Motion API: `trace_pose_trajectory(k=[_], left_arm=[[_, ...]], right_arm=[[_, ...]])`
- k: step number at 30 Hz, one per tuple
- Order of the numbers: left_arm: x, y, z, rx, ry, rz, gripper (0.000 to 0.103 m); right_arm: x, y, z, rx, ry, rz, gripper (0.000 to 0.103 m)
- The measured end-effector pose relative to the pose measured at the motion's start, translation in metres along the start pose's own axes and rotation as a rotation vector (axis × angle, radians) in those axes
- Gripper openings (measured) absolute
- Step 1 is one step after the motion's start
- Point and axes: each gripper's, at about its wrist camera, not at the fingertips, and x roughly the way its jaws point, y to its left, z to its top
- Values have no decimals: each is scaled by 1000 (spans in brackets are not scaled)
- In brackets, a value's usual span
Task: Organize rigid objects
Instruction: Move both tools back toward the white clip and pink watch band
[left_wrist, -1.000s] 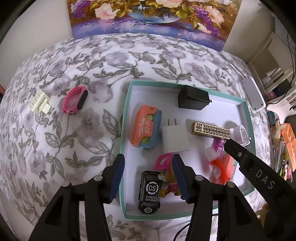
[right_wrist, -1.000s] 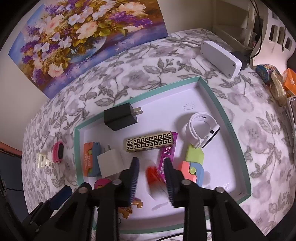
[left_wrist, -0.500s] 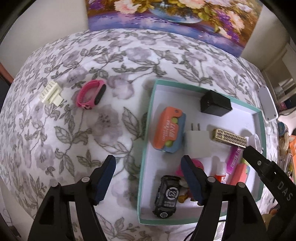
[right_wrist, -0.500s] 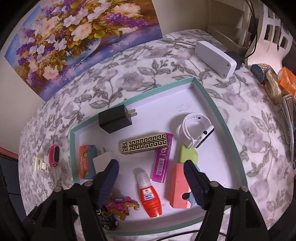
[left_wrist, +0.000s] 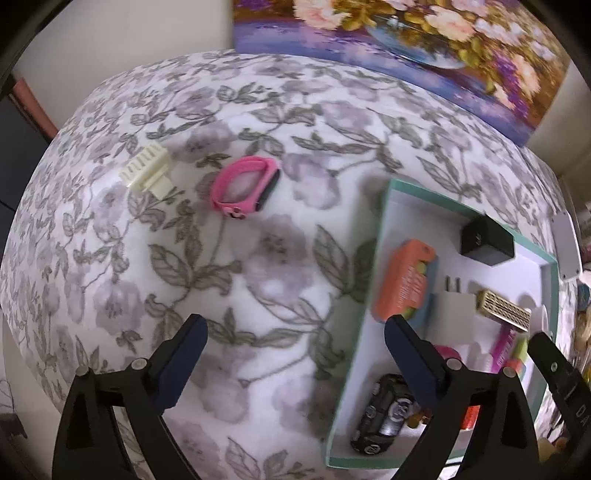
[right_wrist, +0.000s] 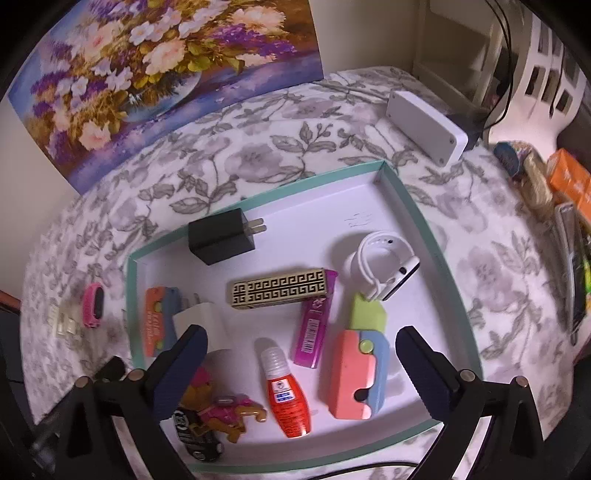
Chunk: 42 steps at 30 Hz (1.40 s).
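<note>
Floral bedspread (left_wrist: 258, 266) under a flower painting (right_wrist: 147, 74), clutter at far right. Leftmost, still loose on the cloth: cream comb-like plastic piece (left_wrist: 146, 171), then pink wristband (left_wrist: 245, 186) just beside it, both well apart from the teal-rimmed tray (right_wrist: 424, 221); likely the last things left to collect. Tray already holds the sorted stuff: orange-blue toy (left_wrist: 404, 280), white plug (left_wrist: 452, 302), black charger (right_wrist: 221, 240), patterned gold bar (right_wrist: 279, 291), toy car (left_wrist: 384, 421), dog figure (right_wrist: 221, 406), red glue bottle (right_wrist: 288, 398), magenta tube (right_wrist: 314, 332), pink-blue-green block (right_wrist: 358, 373), white watch (right_wrist: 384, 266). Left gripper (left_wrist: 295, 332) hangs over bare cloth and the tray's left rim, jaws opening, wide, nothing between them. Right gripper (right_wrist: 301, 347) hovers over the tray, jaws opening to full spread; glue bottle and block lie below between the fingers, untouched.
</note>
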Motion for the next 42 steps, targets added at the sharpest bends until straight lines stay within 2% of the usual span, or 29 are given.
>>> trace_pose_trajectory(k=[3,9,14,19,23,31,37,42], left_arm=[[-3,13,5,-26,-19,19,97],[-10,42,16,-74,-64,48,97],[-18,68,24,-123,-103,80,97],[-24,95,31,-166,-133,85,97],[-24,117,35,-195,-139,88,97],[-19,174,45,-324,-131,73,97],[-10,194,52,-362,-122,70,97],[1,198,63,-369,-115,36,97]], right_arm=[[-1,3,0,-13,-5,-16,103],[-7,14,-1,-23,-37,27,103],[-18,39,-2,-62,-84,100,103],[-20,68,-8,-119,-94,126,103],[-15,90,-14,-155,-84,162,103],[-9,148,-28,-262,-87,247,103],[-2,189,-35,-338,-93,294,103],[4,218,-37,-406,-105,318,103]])
